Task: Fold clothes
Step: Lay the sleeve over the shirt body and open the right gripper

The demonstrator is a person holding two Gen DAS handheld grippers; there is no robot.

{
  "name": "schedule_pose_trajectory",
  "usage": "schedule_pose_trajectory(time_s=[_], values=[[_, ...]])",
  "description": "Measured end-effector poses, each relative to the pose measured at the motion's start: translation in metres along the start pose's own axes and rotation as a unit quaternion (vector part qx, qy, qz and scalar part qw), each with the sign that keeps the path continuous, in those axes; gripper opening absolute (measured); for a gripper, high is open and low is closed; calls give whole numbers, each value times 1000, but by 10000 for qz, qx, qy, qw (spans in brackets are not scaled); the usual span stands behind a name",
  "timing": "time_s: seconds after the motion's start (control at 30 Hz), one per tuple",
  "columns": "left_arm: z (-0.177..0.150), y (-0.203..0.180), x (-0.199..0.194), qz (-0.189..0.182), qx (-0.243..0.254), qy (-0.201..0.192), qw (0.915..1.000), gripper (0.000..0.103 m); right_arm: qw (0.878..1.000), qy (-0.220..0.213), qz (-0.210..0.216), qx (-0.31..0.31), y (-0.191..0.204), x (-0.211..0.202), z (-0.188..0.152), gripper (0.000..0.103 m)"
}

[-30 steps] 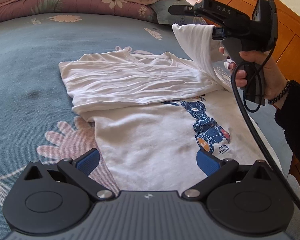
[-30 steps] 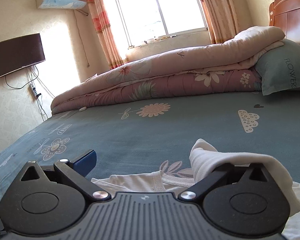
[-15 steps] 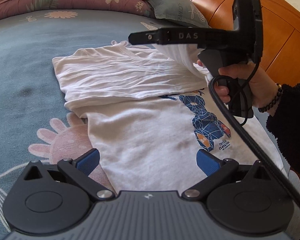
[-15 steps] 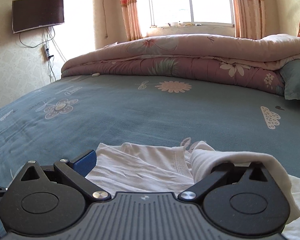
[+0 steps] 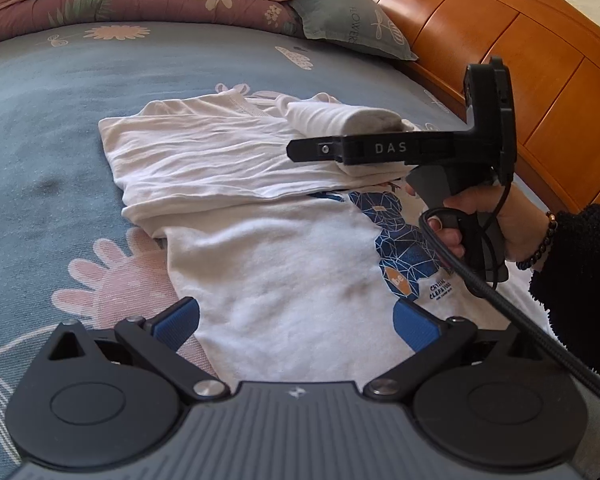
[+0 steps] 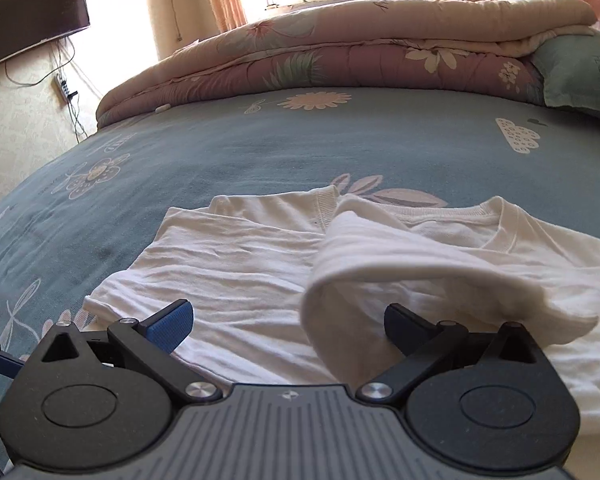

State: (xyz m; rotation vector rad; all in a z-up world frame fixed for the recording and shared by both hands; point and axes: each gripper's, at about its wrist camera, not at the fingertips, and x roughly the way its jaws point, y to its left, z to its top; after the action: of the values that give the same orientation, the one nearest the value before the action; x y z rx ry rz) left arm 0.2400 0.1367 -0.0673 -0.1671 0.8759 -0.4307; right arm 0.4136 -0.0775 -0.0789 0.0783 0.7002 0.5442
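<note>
Spread across the middle of the left wrist view, the white T-shirt (image 5: 284, 264) lies on a blue-grey bedsheet (image 5: 44, 128) printed with pale flowers. Its cotton is soft and finely creased; one side is folded over the body in a flat, wrinkled panel, and a blue geometric bear print (image 5: 400, 248) shows at centre right, partly covered by that fold. At the bottom of this frame the left gripper (image 5: 296, 320) hovers over the shirt's lower part, its blue ribbed pads spread wide with nothing between them.

At centre right, a hand (image 5: 484, 220) in a fuzzy black sleeve with a bead bracelet grips the matte black handle of the right gripper (image 6: 288, 322), from which a braided cable (image 5: 500, 312) trails to the lower right edge. A rolled sleeve (image 5: 340, 120) of the shirt sits behind its arm. From the right wrist view, this gripper's fingers stand well apart; the curled white sleeve arches over the right finger, whose pad is in shadow, so whether cloth touches it is hard to tell.

Along the top lies a quilted pink floral duvet (image 6: 340, 52), with a grey-green pillow (image 5: 352, 24) cut off at the edge beside a glossy wooden headboard (image 5: 520, 40).
</note>
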Motion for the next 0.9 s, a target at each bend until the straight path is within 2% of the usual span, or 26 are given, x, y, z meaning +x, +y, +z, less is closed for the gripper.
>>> schedule_pose_trajectory(time_s=[0.23,0.43,0.53,0.67,0.8,0.9], values=[[0,-4,1,-42,56,10,10000,102,9929,-348,132,1127,-26,-3,10,103],[0,-4,-1,-3,44,4,10000,102,9955,-464,536,626,21,13,35,103],[-1,-2,-2,-17,12,-20,10000,102,9946,-334,907,370,49,24,42,103],[-1,0,-5,-36,-32,-52,10000,102,9942,37,1046,-238,83,37,40,103],[-1,1,-7,-48,-63,-82,9999,102,9960,-60,833,-301,80,26,37,103],[0,-1,-7,-58,-42,-91,9999,102,9969,-208,749,69,58,12,40,103]])
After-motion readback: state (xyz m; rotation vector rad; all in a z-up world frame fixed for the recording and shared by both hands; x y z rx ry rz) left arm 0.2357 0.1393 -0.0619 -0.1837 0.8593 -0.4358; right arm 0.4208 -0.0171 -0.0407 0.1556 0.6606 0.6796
